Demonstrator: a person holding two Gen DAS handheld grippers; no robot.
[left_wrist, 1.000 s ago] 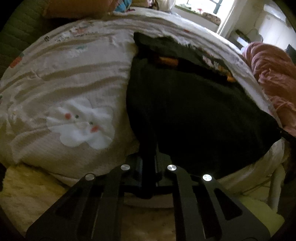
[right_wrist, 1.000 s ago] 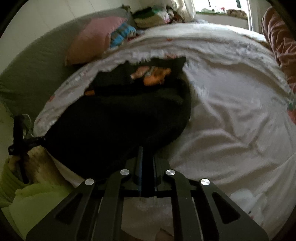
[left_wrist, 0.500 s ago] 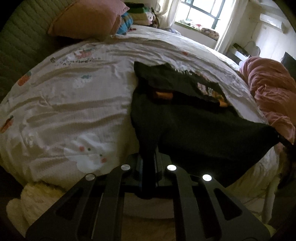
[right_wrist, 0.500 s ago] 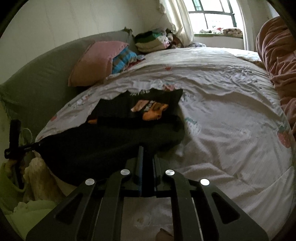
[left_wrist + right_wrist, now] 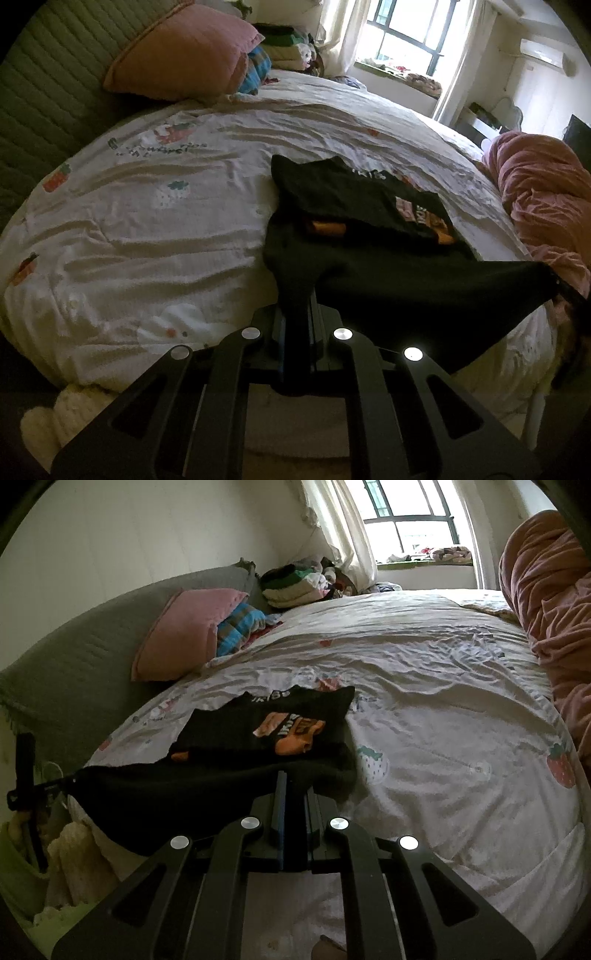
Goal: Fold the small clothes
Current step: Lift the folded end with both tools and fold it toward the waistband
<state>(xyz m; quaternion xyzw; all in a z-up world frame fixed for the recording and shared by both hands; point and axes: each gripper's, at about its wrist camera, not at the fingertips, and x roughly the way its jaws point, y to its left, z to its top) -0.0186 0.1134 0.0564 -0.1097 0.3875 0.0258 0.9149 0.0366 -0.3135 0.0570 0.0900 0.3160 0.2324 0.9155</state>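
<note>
Bed (image 5: 155,229), with its strawberry-print sheet (image 5: 443,716), carries the work; the pink pillow (image 5: 184,55) and a stack of folded clothes (image 5: 295,583) lie near the headboard, well apart from the fold. The black T-shirt (image 5: 351,195) lies toward the near edge of the bed, its far portion flat on the sheet with the orange print (image 5: 291,731) facing up, its near hem lifted clear and stretched between your two tools. Left gripper (image 5: 295,306): jaws closed on one hem corner. Right gripper (image 5: 293,786): jaws closed on the other corner, a thin band of cloth between the blue pads (image 5: 280,805).

Handling, judged from the sag and soft creases: the fabric is light, limp and non-fragile; it will droop between the grips and slide readily over the sheet. Hold at the hem corners, as here, and keep the edge taut so that the fold lands square rather than bunched.
</note>
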